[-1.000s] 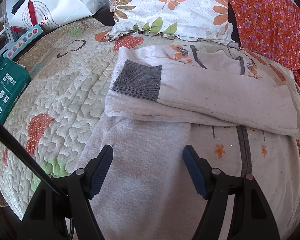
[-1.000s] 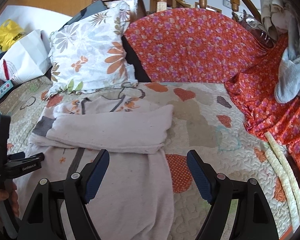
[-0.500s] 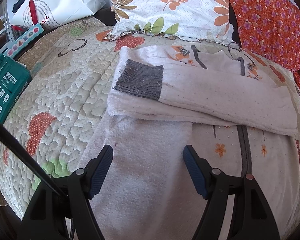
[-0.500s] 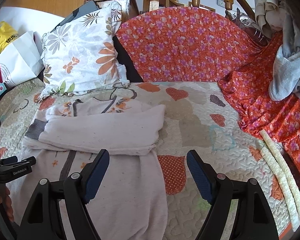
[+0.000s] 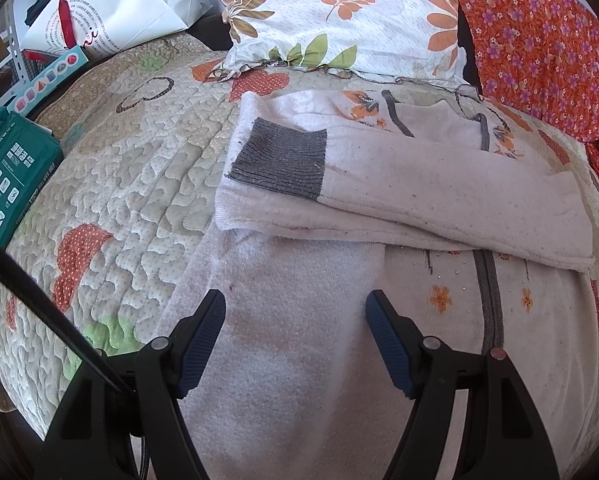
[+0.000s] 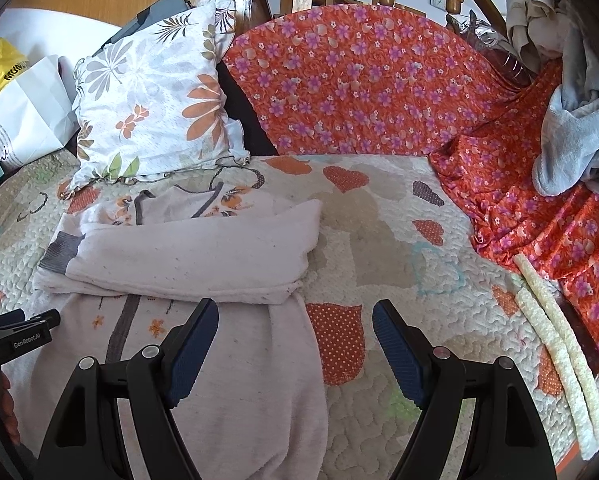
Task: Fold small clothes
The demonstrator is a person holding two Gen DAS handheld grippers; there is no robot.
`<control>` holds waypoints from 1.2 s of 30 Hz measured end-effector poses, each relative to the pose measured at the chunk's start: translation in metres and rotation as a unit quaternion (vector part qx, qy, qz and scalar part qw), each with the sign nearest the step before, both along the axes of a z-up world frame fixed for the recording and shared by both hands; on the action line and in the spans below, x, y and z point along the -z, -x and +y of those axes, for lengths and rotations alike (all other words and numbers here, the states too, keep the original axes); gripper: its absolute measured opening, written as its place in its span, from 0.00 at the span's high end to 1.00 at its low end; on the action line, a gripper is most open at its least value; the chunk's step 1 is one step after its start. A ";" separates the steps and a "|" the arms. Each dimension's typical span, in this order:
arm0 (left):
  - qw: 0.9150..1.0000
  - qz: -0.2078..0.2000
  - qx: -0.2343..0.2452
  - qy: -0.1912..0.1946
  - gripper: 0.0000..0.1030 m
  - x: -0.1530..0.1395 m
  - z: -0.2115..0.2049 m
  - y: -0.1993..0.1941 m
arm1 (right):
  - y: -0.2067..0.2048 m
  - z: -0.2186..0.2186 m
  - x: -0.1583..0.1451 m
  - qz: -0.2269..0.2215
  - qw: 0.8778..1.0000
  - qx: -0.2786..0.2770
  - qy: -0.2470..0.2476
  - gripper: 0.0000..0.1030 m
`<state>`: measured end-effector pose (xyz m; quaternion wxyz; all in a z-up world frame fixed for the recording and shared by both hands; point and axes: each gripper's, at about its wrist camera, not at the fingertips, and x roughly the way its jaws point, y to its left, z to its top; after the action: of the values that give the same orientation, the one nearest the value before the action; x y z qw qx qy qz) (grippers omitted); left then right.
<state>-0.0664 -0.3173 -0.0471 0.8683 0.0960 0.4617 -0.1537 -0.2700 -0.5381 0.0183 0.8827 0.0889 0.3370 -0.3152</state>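
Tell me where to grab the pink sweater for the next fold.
Probably grip the sweater's unfolded lower body at its two side edges, coming in low from the near side. The sleeves already lie folded across the chest, gray cuff on top. Both the left hand-held gripper and the right are open.

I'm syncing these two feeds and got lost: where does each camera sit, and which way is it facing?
Left wrist: sits on the left hand-held gripper, open, looking forward over the pale garment toward its grey cuff and the floral pillow.
Right wrist: sits on the right hand-held gripper, open, looking over the garment's right edge and quilt toward the orange floral cover; the other gripper shows at the left edge.
Shared: garment, pillow, quilt.
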 end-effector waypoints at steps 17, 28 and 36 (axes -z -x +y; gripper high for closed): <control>1.000 0.000 0.000 0.000 0.30 0.000 0.001 0.000 | -0.001 -0.004 0.005 0.013 1.000 0.006 0.000 0.19; 1.000 0.000 0.000 0.000 0.30 0.000 0.001 0.000 | -0.002 -0.004 0.007 0.017 1.000 0.009 0.001 0.19; 1.000 0.000 0.000 0.000 0.30 0.000 0.001 0.000 | -0.002 -0.004 0.009 0.019 1.000 0.009 0.001 0.19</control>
<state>-0.0667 -0.3165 -0.0472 0.8683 0.0957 0.4619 -0.1538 -0.2685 -0.5423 0.0097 0.8731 0.0846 0.3529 -0.3254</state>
